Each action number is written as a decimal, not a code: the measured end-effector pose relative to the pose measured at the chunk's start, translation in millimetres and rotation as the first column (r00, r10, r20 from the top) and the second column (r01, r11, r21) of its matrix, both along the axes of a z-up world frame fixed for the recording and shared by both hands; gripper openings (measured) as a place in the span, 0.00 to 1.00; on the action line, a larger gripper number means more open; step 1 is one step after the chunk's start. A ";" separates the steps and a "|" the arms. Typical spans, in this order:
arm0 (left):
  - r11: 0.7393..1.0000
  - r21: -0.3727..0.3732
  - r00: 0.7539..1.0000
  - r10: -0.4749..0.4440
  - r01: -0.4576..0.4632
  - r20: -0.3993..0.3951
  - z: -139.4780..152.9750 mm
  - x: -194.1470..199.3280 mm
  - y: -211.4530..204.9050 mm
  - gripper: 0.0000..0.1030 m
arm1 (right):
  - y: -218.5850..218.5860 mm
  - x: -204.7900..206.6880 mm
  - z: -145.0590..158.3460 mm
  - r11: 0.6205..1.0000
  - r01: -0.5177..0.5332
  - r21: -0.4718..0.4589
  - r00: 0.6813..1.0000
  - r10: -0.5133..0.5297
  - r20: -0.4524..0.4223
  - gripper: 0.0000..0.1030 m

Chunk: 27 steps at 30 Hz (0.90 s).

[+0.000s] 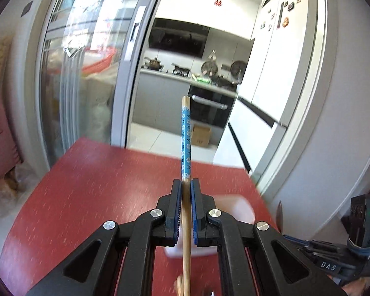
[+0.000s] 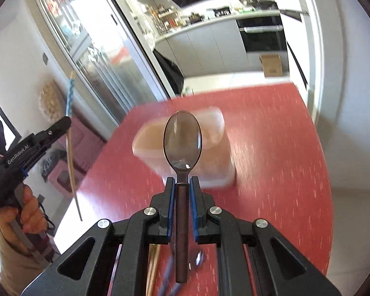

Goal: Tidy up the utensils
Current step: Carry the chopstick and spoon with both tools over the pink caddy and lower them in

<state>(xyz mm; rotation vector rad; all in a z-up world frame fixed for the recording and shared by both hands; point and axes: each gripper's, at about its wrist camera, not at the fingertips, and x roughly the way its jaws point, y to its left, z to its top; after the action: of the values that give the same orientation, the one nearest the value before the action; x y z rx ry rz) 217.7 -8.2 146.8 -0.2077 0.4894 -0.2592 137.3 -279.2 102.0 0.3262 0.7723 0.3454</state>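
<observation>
— Both tools are loaded: the left gripper (image 1: 186, 183) clamps a chopstick (image 1: 185, 138), the right gripper (image 2: 182, 181) clamps a spoon (image 2: 182, 140), above the red table (image 2: 271, 148).

— Progress?

— Early, I judge. The translucent container (image 2: 217, 128) waits beyond the spoon; blurred utensils (image 2: 160, 271) lie loose below.

— Obstacles?

— None between spoon and container.
</observation>
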 end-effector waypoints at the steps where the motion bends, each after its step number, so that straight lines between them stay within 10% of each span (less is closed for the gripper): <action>1: 1.000 -0.005 1.000 -0.002 0.002 0.009 3.6 5.8 -0.9 0.35 | 6.5 11.2 2.3 1.000 0.003 -0.004 1.000 -0.003 0.018 0.12; 14: 0.998 -0.052 0.995 0.029 -0.024 0.097 -2.3 105.5 -33.4 0.35 | 24.1 109.2 26.3 0.998 0.047 -0.030 0.973 -0.039 0.228 0.12; 27: 0.996 0.029 0.982 0.079 -0.085 0.173 -62.6 93.9 -47.9 0.35 | 55.9 114.9 -30.7 0.983 0.083 -0.165 0.933 -0.019 0.360 0.12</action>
<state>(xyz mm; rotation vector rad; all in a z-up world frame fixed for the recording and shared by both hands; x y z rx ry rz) 311.6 -56.0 84.2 -0.1684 0.3133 -0.1860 252.3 -223.3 71.3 0.1082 0.4307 0.2734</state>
